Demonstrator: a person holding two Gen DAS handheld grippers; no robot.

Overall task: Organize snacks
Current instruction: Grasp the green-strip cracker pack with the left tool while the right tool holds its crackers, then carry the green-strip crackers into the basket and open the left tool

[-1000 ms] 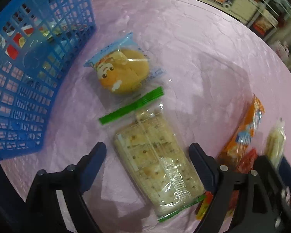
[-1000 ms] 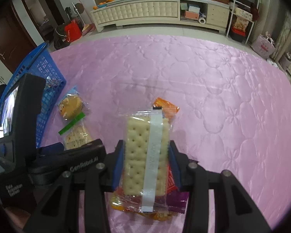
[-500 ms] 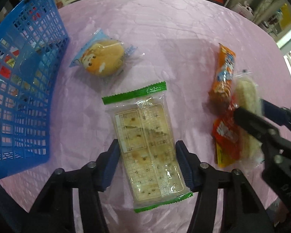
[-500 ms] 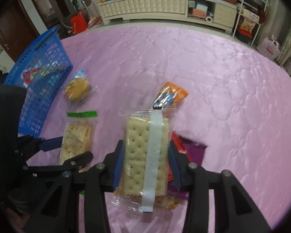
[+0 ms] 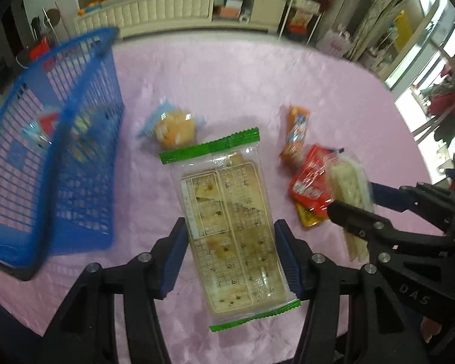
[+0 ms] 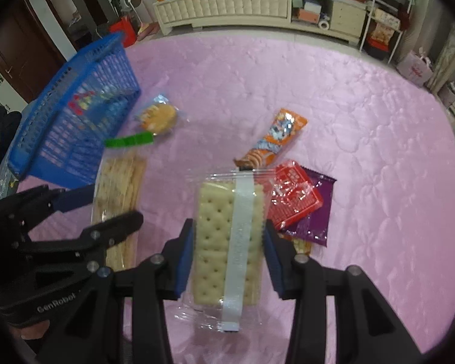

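2 cracker packs are hanging over the pink table [image 6: 364,115]: our left gripper [image 5: 232,254] is pinching the green-edged pack [image 5: 230,221], our right gripper [image 6: 229,257] the clear pack [image 6: 229,242], beside the blue basket [image 6: 75,127].

Pink quilted cloth [image 6: 364,139]; cream cabinet [image 6: 242,6] behind; metal shelf rack [image 6: 385,24] right.
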